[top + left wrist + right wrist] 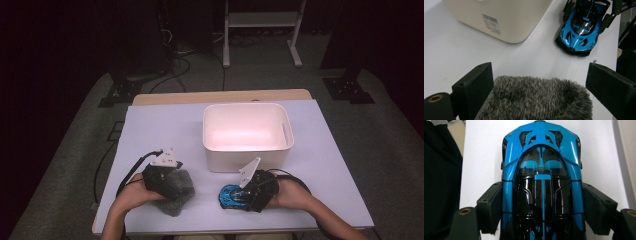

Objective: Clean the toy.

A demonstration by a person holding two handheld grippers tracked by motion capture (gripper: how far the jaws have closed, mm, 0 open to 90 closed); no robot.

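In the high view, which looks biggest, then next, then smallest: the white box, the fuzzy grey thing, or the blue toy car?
1. White box, clearly the largest.
2. Fuzzy grey thing.
3. Blue toy car.
The last two look close in size, and each is partly hidden by a tool, so that order is unsure.

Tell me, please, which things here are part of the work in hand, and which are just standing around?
In the job:
- blue toy car, clamped by the right gripper
- grey furry cloth, between the left gripper's open jaws
- white bin, empty, beside both

Just about:
- white frame on the floor beyond the table
- cables on the floor
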